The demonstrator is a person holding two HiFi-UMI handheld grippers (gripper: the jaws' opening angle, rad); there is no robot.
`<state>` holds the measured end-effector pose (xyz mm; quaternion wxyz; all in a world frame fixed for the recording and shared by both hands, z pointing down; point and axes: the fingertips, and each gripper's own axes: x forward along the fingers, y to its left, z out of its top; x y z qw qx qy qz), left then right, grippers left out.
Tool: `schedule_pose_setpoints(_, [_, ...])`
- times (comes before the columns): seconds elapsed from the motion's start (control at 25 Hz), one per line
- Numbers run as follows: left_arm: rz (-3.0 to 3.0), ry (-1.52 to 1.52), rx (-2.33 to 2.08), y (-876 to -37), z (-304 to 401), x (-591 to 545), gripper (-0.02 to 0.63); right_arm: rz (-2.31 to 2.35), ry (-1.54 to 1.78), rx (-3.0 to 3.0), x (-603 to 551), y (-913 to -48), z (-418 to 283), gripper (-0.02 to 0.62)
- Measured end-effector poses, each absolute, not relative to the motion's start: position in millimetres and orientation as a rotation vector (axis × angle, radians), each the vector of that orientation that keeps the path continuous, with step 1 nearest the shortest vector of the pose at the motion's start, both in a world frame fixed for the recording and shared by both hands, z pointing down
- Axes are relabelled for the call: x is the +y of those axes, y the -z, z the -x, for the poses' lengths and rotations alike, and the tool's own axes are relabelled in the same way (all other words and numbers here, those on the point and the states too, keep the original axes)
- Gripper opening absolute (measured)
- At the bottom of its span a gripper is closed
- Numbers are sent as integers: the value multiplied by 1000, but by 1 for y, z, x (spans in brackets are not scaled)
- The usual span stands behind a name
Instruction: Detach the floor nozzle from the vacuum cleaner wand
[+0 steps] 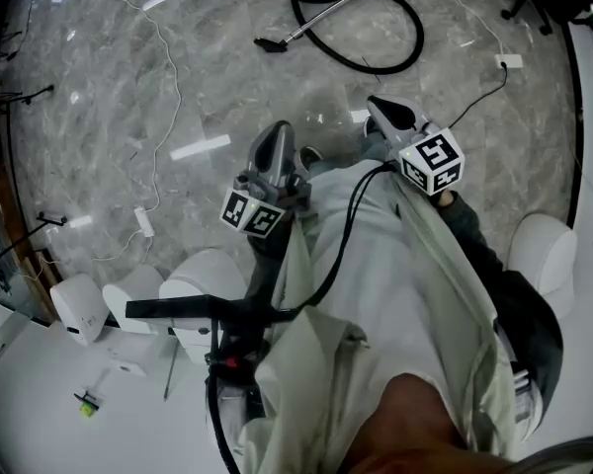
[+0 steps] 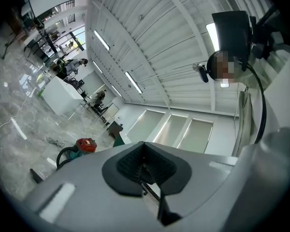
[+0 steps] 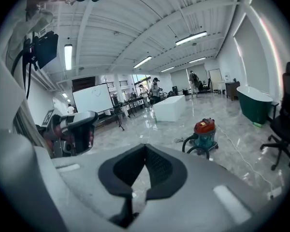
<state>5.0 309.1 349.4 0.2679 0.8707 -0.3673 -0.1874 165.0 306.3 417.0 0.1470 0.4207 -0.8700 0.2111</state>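
In the head view the vacuum wand lies on the marble floor far ahead, with its dark floor nozzle at the left end and a black hose looped behind it. Both grippers are held up close to the person's body, well away from the wand. My left gripper and my right gripper are both shut with nothing between the jaws. The red and teal vacuum cleaner body stands on the floor in the right gripper view, and it also shows in the left gripper view. My right gripper view also shows the left gripper.
A white cable and power strip trail across the floor at left. White rounded seats stand by the person's left side, another at right. A dark green tub, an office chair and a white block stand around the hall.
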Motion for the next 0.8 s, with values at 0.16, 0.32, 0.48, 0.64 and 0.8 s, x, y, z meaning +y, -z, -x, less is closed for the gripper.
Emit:
schedule_pose_setpoints(0.16, [-2347,500,-971,-352,-7,311,-15,-1257,-649,-2491,307,-420,-172,2])
schedule_pose_setpoints(0.32, [-2343,496,-955,-355,-7,315,-15,-1266,-658,-2476,313,-422,-173,2])
schedule_pose_setpoints(0.48, [-2345,493,-933,-355,-2,323,-15,-1258,-627,-2480,324,-420,-164,2])
schedule_pose_setpoints(0.64, [-2349,480,-886,-358,4,329,-15,-1327,-652,-2467,337,-421,-162,2])
schedule_pose_setpoints(0.8, [-2360,479,-845,-356,22,330,-15,-1399,-656,-2448,343,-419,-150,2])
